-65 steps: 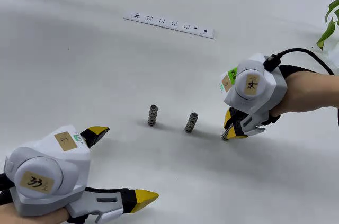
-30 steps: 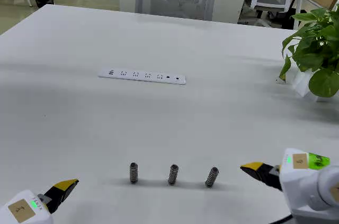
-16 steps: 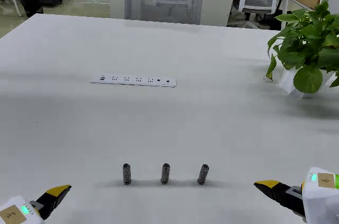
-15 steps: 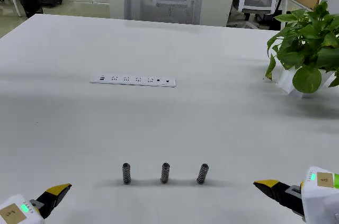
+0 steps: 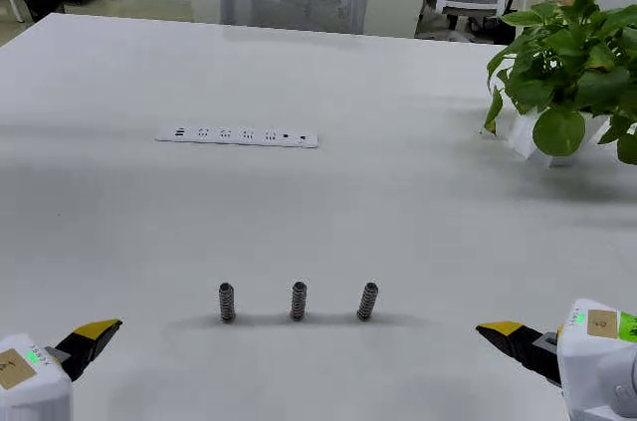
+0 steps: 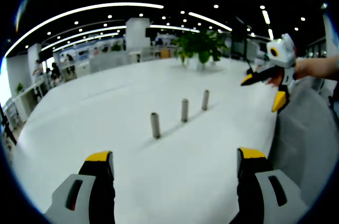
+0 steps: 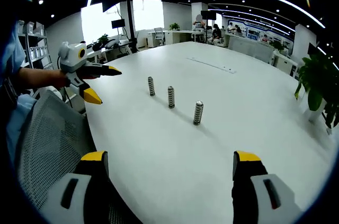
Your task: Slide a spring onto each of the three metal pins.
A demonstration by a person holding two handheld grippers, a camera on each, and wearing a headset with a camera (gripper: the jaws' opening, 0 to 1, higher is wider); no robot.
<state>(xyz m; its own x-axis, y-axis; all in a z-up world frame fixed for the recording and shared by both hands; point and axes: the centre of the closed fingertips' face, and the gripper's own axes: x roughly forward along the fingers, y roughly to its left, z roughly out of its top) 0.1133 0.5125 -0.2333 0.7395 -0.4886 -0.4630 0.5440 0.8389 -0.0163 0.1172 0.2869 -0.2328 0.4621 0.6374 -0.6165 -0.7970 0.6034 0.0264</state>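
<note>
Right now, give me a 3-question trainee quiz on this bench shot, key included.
1. True or false: the left gripper and the right gripper each clamp a spring.
2. How many springs stand upright in the row on the table? A) two B) three C) four
3. Name the flat white item lying on the table beyond the row of springs.

Key
1. False: the left gripper and right gripper are both open and empty, apart from the row.
2. B
3. The power strip
</note>
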